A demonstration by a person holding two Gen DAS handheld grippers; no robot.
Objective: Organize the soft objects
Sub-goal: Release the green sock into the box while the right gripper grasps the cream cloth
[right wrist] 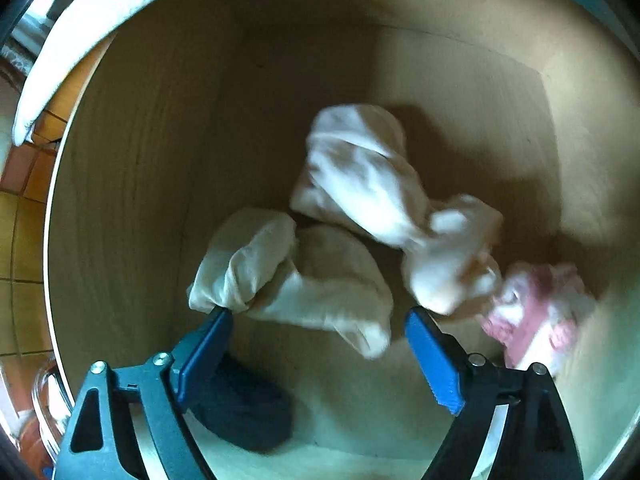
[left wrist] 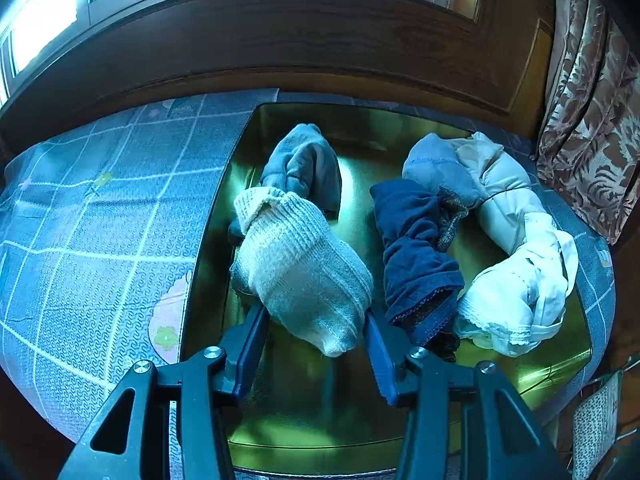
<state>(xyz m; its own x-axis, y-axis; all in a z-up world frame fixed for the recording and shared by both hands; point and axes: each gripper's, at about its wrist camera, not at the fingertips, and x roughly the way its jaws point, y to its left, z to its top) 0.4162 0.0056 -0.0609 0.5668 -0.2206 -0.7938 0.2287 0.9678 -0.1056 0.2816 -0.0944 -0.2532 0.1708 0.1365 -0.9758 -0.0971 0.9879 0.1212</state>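
Fingers of the left gripper (left wrist: 316, 316) stand half apart with a rolled white ribbed sock (left wrist: 300, 264) between them; the blue pads lie against its two sides, so it appears gripped, low over a shiny gold tray (left wrist: 312, 420). Just right of it on the tray lies a navy bundle (left wrist: 416, 256), and further right a white bundle (left wrist: 516, 272) curls along the tray's edge. Beyond the white sock sits a grey-blue bundle (left wrist: 308, 164), with a pale blue one (left wrist: 436, 164) at the far right. Left of the tray spreads a blue checked cloth (left wrist: 100, 216).

Fingers of the right gripper (right wrist: 318, 320) are spread wide and hold nothing, pointing down into a tan box (right wrist: 132, 200). A dark bundle (right wrist: 248, 416) lies nearest, then a cream bundle (right wrist: 288, 276) between the fingertips, a blurred white bundle (right wrist: 384, 196) beyond it, and a pink-and-white one (right wrist: 536, 312) to the right.
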